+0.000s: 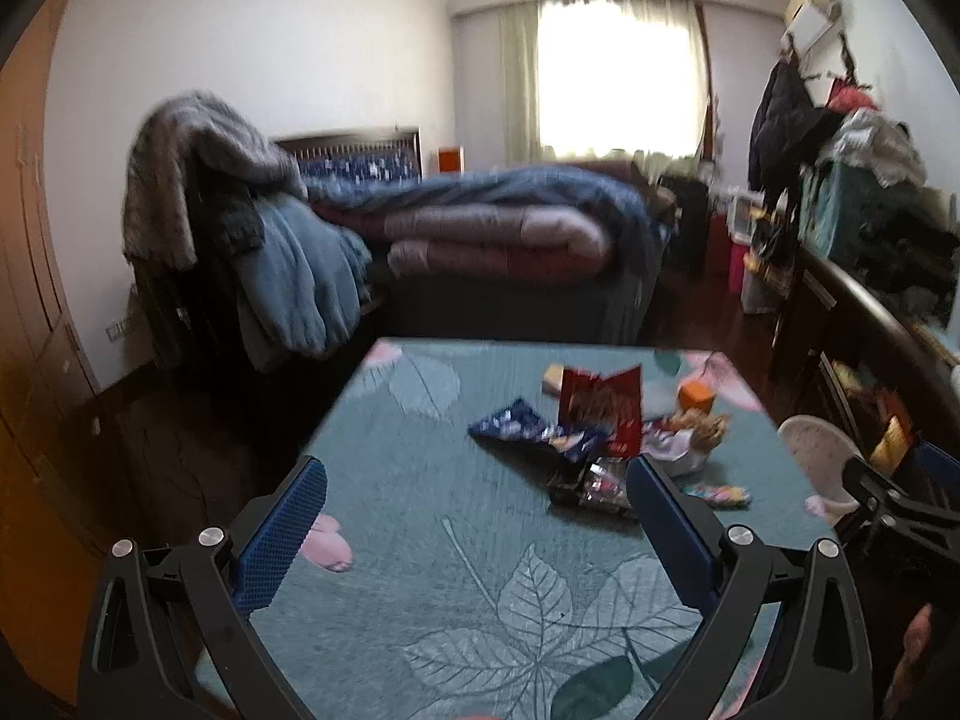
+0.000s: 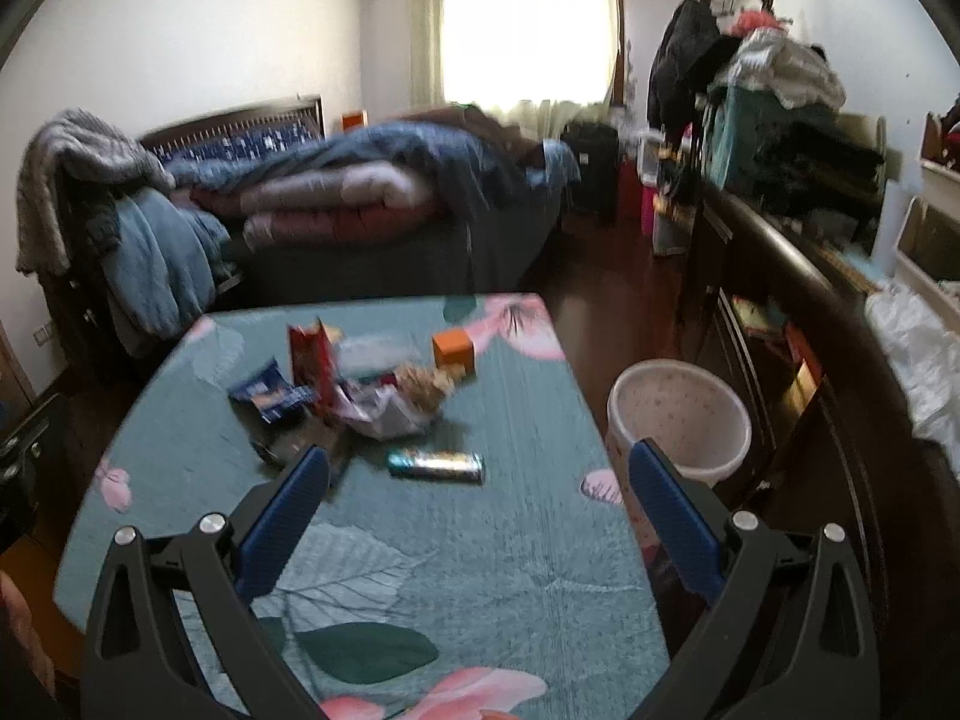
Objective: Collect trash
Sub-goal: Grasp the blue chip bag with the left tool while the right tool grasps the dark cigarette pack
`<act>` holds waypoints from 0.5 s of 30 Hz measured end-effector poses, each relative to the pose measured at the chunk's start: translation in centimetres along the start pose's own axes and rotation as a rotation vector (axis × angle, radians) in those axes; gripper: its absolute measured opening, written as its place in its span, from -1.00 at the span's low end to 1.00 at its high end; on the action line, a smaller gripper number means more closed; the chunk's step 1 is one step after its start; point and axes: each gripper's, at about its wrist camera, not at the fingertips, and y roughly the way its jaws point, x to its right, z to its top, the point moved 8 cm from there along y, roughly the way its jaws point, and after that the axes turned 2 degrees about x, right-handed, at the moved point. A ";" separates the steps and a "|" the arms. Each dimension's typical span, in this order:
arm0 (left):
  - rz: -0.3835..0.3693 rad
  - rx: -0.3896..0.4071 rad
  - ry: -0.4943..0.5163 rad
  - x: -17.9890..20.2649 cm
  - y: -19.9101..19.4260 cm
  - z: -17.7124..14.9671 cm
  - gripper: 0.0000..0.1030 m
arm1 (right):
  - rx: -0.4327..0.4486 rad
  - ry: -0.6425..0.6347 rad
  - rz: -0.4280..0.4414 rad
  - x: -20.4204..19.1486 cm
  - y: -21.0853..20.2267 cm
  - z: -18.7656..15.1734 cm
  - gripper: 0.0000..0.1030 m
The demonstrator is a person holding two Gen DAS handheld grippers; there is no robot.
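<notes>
Bed (image 2: 372,198) behind a table (image 2: 480,540) with teal leaf-print cloth, pale wastebasket (image 2: 678,420) on the floor just beside its right edge, trash cluster mid-table – red packet (image 2: 309,354), blue wrapper (image 2: 270,393), orange box (image 2: 453,348), foil bar wrapper (image 2: 435,465) – left gripper (image 1: 477,531) and right gripper (image 2: 477,516) both spread wide, empty, above the cloth

Background: unmade bed (image 2: 384,192) with blue and mauve quilts behind the table (image 2: 480,570) with its teal leaf-print cloth, clothes-draped chair (image 1: 198,210) to the left, curtained bright window (image 2: 528,24), dark cluttered dresser (image 2: 798,252) along the right wall.
</notes>
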 end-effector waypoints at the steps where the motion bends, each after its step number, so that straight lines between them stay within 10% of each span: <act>1: -0.006 -0.028 -0.008 0.2 1.6 -0.4 0.93 | -0.019 -0.001 0.000 -0.1 1.1 -0.3 0.93; 15: -0.013 -0.285 -0.202 1.6 19.3 -2.0 0.92 | -0.129 -0.019 0.039 -1.1 8.7 -2.5 0.93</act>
